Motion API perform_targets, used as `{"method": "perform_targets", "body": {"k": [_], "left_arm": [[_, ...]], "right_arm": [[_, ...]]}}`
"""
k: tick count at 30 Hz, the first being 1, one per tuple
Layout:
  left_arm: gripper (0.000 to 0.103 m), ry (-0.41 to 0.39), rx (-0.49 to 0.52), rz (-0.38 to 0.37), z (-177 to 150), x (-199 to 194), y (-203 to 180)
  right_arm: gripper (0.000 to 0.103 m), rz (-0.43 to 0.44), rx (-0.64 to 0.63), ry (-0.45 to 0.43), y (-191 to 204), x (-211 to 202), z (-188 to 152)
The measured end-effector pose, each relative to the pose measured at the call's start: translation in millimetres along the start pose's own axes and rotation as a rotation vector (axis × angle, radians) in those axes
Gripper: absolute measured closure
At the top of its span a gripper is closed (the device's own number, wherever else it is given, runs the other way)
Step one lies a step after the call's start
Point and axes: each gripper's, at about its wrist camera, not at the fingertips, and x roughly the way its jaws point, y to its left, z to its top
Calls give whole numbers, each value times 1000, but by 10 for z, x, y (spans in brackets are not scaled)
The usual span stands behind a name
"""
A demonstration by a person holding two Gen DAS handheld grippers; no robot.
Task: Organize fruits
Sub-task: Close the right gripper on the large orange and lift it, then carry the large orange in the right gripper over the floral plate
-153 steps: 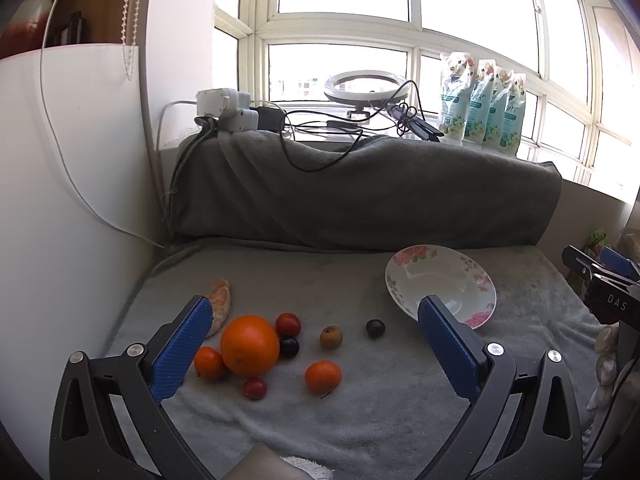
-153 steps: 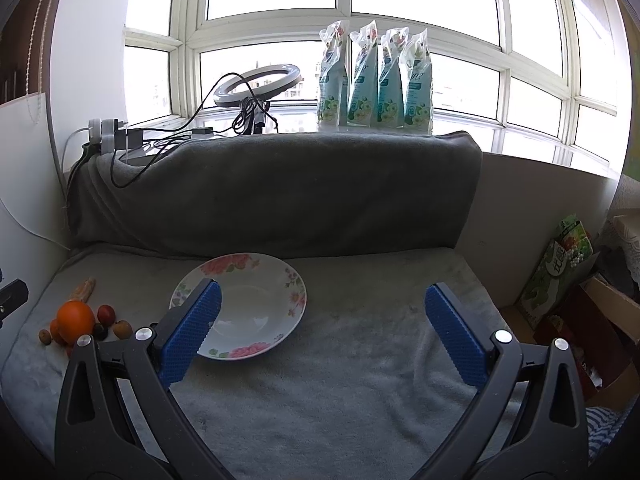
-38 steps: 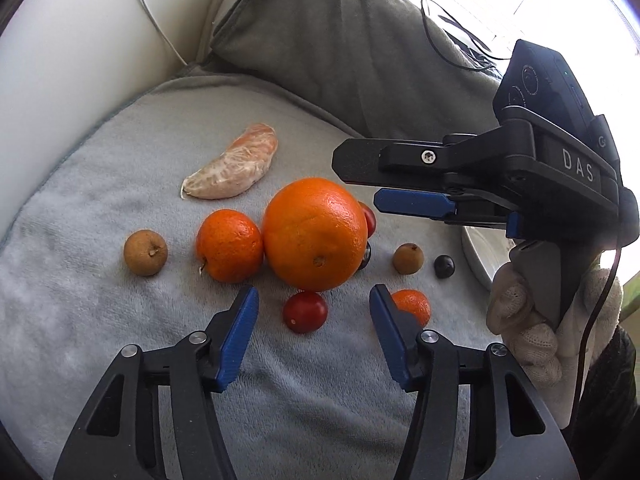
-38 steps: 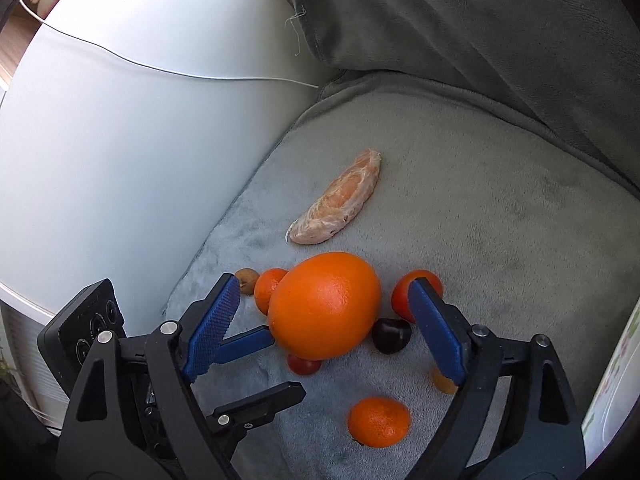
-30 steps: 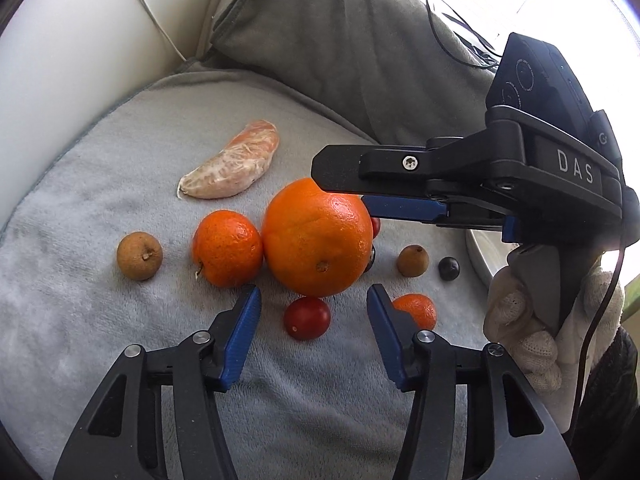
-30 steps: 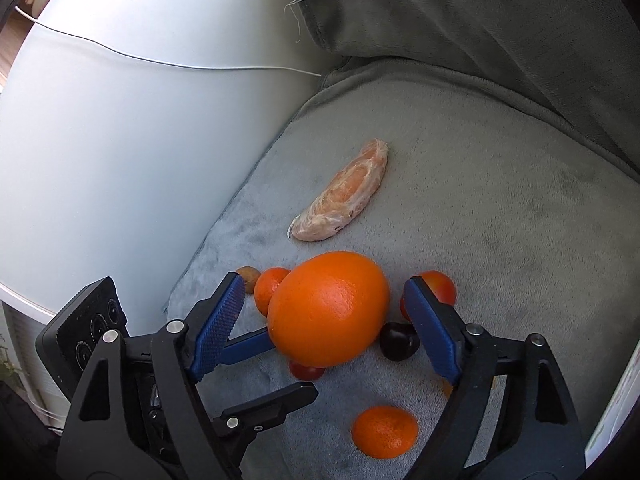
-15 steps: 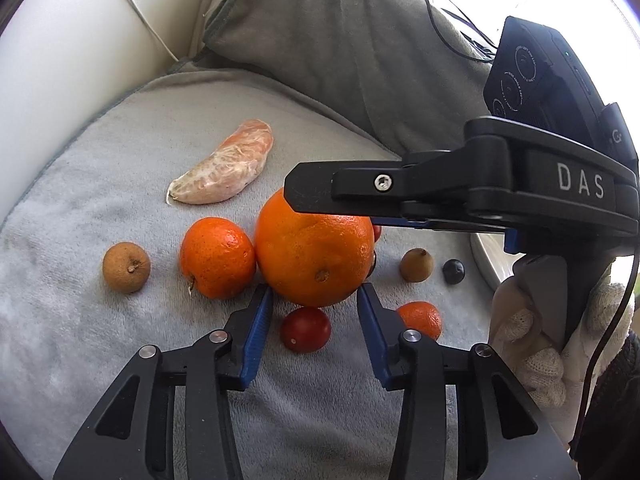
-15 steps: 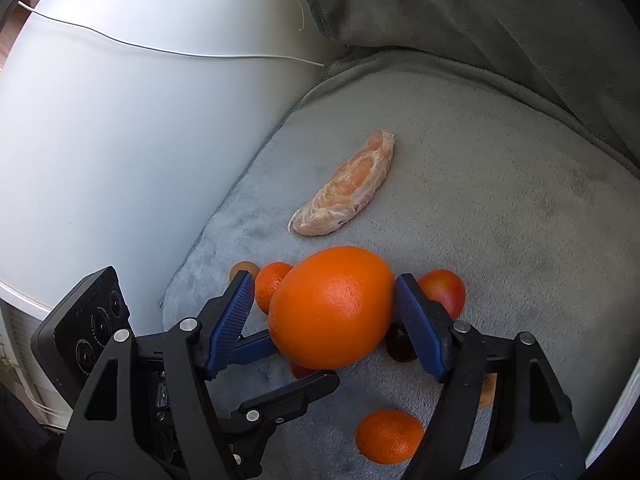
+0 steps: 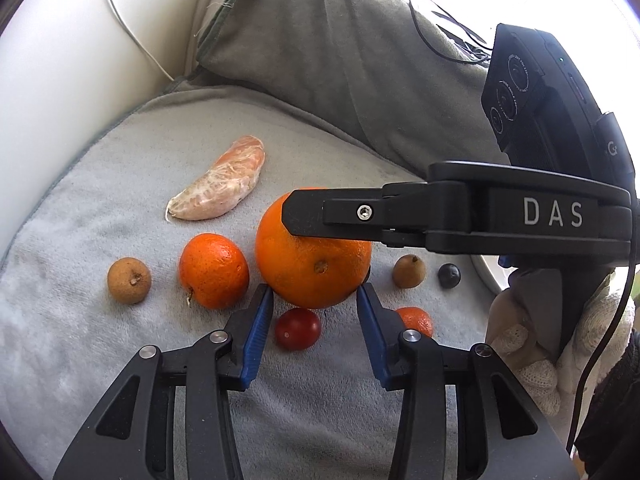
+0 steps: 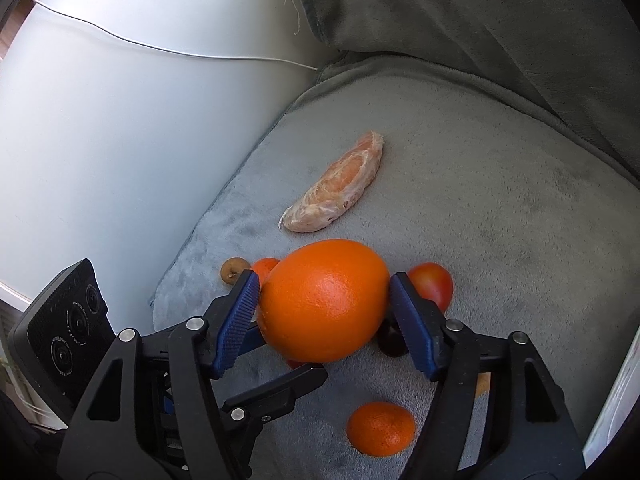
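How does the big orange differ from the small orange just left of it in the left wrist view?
The big orange is much larger than the small orange. The big orange sits between the closing jaws of the right gripper, its pads at both sides; the small orange lies free on the cloth. The big orange is smooth and evenly coloured, the small orange rougher with darker flecks. Both are whole, unpeeled and orange.

A big orange (image 9: 308,264) sits mid-pile on the grey blanket, stem dimple facing forward. 2 mandarins (image 9: 213,271) (image 9: 418,320), a cherry tomato (image 9: 297,328), 2 brown longans (image 9: 129,280) (image 9: 409,271), a dark grape (image 9: 449,275) and a peeled segment (image 9: 220,197) are scattered around it.
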Motion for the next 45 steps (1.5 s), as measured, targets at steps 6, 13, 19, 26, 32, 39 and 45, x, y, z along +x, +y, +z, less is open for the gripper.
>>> {"method": "perform_targets", "body": {"k": [6,13,19,26,32,39,45], "left_arm": [[61,-27,30,-4,-44,-71,-94],[61,-48,63,-28,-40,-134,-251],[61,-52,102,-61,-36,-133,-444],[61,-36,158,-109,-43,-34,-750],[61,-15,200,-147,-54,74,-1015],[61,2,251,-181,-111,87,-1365],[61,25,283,-203,-180,163,-1592]], "right_arm": [[33,-11,-18,-32,48,-168,-16],[33,-40,-26,-76,54,-434,-86],[33,-75,-18,-120,-2,-729,-229],[33,-118,18,-163,-200,-1068,-435],[33,-153,56,-192,-412,-1332,-613],[33,-178,101,-223,-637,-1620,-798],[33,-195,146,-237,-833,-1761,-903]]}}
